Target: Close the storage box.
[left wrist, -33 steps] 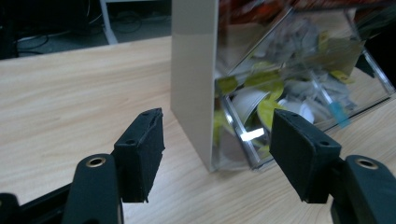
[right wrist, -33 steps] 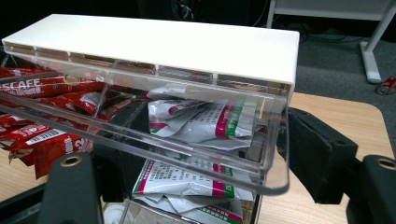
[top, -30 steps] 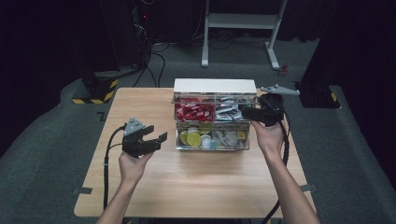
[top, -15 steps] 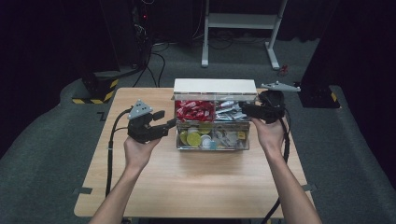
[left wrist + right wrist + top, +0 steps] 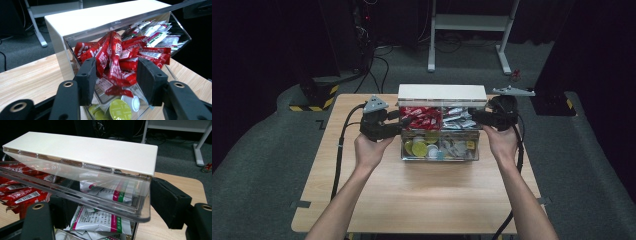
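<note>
jaws agape around red sachets (image 5: 117,62); lid (image 5: 82,192)

A clear plastic organiser box (image 5: 439,131) with a white top sits on the light wooden table (image 5: 422,195) between the left gripper (image 5: 389,125) and right gripper (image 5: 484,117), each touching its end.

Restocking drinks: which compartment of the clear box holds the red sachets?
The upper-left compartment, beside the left gripper: its red sachets are all red, while the compartment to its right holds white-and-green packets.
</note>
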A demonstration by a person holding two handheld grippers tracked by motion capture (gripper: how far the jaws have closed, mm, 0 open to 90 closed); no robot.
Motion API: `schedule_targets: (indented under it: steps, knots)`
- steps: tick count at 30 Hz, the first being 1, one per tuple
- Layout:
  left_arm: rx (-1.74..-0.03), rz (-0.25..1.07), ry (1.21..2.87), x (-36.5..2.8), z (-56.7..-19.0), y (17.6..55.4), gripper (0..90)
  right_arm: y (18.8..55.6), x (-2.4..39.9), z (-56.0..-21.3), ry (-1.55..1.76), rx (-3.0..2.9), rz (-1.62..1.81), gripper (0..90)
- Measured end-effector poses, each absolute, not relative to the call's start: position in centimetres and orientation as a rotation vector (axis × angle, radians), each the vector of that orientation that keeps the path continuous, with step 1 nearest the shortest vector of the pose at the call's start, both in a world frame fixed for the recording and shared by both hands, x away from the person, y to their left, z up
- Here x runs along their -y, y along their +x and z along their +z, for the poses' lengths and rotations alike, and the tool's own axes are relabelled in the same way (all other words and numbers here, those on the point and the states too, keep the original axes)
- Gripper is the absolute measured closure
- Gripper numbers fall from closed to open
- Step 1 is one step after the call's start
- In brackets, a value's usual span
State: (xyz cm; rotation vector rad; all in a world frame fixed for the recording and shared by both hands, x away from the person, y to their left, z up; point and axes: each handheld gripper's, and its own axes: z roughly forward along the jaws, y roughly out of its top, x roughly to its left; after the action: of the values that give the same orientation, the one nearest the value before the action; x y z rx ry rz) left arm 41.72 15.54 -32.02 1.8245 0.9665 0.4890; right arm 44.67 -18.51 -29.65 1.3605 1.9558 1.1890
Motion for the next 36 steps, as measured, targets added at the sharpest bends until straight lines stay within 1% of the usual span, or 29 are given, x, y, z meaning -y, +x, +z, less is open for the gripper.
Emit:
schedule_targets:
  steps: [1, 3, 4, 6, 10, 11, 14, 22, 28, 36]
  knots:
    - [-0.965, 0.496, 1.837, -15.4, -32.0, 41.9, 53.6, 44.7, 18.5, -29.7, 1.359, -1.956, 1.189, 25.7]
    - [-0.965, 0.506, 1.854, -15.1, -32.1, 42.1, 56.5, 44.7, 18.5, -29.6, 1.36, -1.952, 1.186, 25.8]
    - [-0.967, 0.507, 1.863, -14.8, -32.0, 42.3, 59.9, 44.7, 18.5, -29.6, 1.35, -1.951, 1.188, 25.9]
    - [-0.964, 0.517, 1.873, -14.7, -32.0, 42.4, 61.2, 44.7, 18.5, -29.5, 1.35, -1.95, 1.189, 25.9]
    - [-0.968, 0.517, 1.888, -14.3, -32.0, 42.8, 69.3, 44.8, 18.4, -29.5, 1.35, -1.943, 1.192, 26.0]
    - [-0.967, 0.519, 1.896, -14.2, -32.0, 42.9, 69.3, 44.8, 18.4, -29.5, 1.35, -1.943, 1.193, 26.0]
    - [-0.967, 0.52, 1.914, -13.8, -32.1, 43.1, 73.0, 44.9, 18.5, -29.5, 1.35, -1.942, 1.2, 26.0]
    - [-0.961, 0.502, 1.924, -13.5, -32.2, 43.7, 79.1, 45.1, 18.6, -29.7, 1.35, -1.947, 1.2, 26.7]
    - [-0.935, 0.512, 1.925, -13.8, -31.9, 43.2, 83.4, 45.1, 18.5, -29.6, 1.358, -1.944, 1.191, 27.4]
    - [-0.923, 0.487, 1.894, -14.5, -31.3, 42.8, 84.5, 45.0, 18.5, -29.6, 1.357, -1.945, 1.189, 27.5]
